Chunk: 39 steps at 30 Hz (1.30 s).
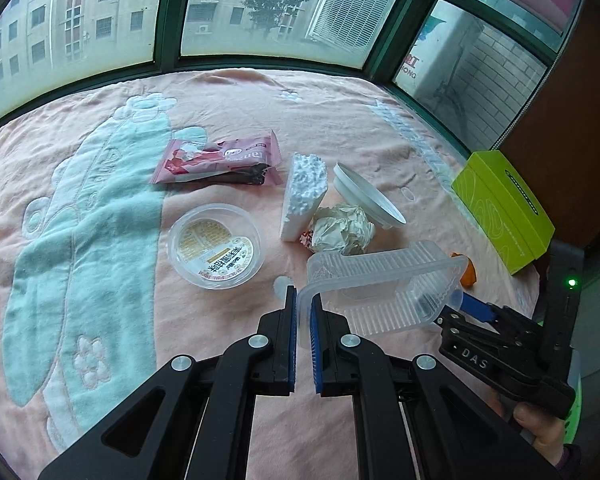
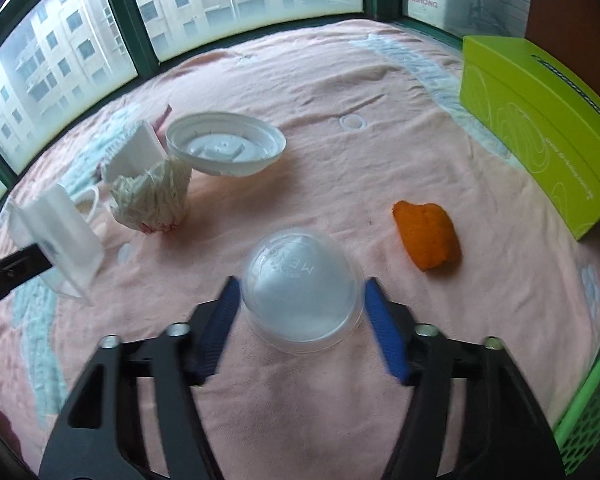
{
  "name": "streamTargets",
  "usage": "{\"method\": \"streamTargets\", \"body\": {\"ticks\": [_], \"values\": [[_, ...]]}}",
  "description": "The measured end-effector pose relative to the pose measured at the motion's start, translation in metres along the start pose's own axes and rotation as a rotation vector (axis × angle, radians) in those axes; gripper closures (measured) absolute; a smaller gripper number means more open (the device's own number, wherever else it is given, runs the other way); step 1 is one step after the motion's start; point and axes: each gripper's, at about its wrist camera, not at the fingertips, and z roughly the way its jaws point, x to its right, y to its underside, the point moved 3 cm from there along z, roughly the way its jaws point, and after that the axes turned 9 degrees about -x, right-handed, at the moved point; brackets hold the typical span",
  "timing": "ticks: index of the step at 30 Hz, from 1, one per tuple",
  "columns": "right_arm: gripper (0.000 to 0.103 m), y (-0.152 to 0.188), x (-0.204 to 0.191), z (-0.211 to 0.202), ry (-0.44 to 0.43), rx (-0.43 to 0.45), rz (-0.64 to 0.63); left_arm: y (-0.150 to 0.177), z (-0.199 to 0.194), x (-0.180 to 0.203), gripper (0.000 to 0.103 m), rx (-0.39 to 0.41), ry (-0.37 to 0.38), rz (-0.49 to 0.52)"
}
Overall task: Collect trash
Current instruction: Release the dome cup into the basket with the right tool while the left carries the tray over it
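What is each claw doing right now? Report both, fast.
Left claw: closed on the rim of the clear plastic tray, holding it up.
Right claw: open around the clear dome lid; pads not yet pressing on it.

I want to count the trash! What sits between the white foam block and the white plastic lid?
A crumpled ball of white paper lies between the white foam block and the white plastic lid, touching both; the left wrist view shows it best.

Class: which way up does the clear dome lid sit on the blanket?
Dome side up: the clear dome lid rests rim-down on the pink blanket.
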Motion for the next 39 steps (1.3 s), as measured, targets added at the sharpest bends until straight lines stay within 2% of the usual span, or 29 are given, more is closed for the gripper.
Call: {"method": "streamTargets", "body": {"ticks": [6,16,29,39], "values": [[0.044,0.011,0.004,-0.017,-0.012,0.02,0.005,0.002,-0.004,0.003,0.097,0.003,0.008,0.003],[0.044,0.05,0.024,-0.069,-0.009,0.067,0.053,0.017,-0.023,0.038,0.097,0.023,0.039,0.051],[0.044,0.105,0.082,-0.135,0.04,0.125,0.175,0.043,-0.041,0.119,0.097,0.024,0.099,0.173],[0.044,0.158,0.153,-0.171,0.133,0.139,0.317,0.059,-0.039,0.192,0.097,0.004,0.161,0.297]]}}
